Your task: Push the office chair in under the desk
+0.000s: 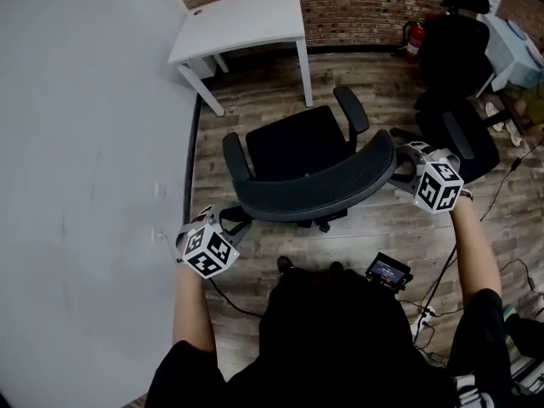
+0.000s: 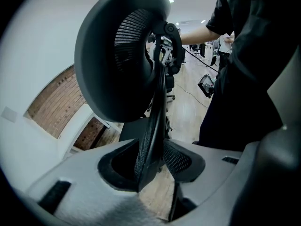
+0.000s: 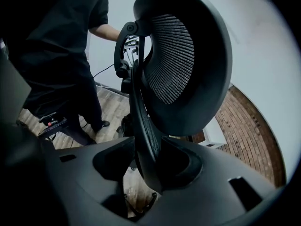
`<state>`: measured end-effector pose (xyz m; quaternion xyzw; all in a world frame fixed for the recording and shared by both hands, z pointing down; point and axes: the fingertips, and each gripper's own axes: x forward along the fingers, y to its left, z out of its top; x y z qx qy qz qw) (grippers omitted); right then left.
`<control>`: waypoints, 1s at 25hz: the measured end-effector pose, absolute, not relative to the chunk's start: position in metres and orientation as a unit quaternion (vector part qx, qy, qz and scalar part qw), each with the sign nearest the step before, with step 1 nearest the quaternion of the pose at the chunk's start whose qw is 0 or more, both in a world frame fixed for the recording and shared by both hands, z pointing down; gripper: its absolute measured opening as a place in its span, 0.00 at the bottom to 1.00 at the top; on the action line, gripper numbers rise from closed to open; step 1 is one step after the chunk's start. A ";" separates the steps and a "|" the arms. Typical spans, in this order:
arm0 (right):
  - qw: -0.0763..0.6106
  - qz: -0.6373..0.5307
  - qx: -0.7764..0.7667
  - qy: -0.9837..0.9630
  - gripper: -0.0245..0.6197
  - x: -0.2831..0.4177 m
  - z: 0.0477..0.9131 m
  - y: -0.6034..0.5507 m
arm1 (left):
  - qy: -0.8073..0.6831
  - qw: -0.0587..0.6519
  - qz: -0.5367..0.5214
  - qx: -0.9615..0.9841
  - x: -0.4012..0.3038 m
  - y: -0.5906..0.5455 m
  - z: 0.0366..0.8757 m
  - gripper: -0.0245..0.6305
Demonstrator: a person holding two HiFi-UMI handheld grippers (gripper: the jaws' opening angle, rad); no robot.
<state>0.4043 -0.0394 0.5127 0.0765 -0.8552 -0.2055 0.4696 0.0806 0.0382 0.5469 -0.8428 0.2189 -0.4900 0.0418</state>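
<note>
A black office chair [image 1: 297,143] with a mesh backrest [image 1: 319,189] stands on the wood floor, its seat facing the white desk [image 1: 242,19] at the far wall, roughly a chair's length away. My left gripper [image 1: 233,221] straddles the backrest's left edge. In the left gripper view the edge [image 2: 151,140] runs between the jaws [image 2: 153,166], with a dark gap on one side. My right gripper [image 1: 406,165] straddles the right edge [image 3: 143,135] in the same way [image 3: 148,166], with a gap beside the edge. Neither pair of pads visibly presses.
A grey wall [image 1: 85,143] runs along the left, close to the chair and desk. A second black chair [image 1: 459,66] and a red fire extinguisher [image 1: 414,36] stand at the back right by the brick wall. Cables [image 1: 442,279] trail on the floor at right. I stand just behind the backrest.
</note>
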 end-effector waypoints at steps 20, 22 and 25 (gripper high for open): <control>0.464 -0.188 0.113 -0.858 0.35 0.329 0.513 -0.082 | 0.202 0.049 -0.484 -0.850 0.009 -0.001 0.545 0.28; 0.461 -0.187 0.111 -0.860 0.35 0.317 0.512 -0.083 | 0.204 0.053 -0.483 -0.850 -0.002 -0.003 0.545 0.28; 0.457 -0.186 0.112 -0.862 0.35 0.310 0.510 -0.078 | 0.211 0.060 -0.481 -0.849 -0.010 0.001 0.541 0.28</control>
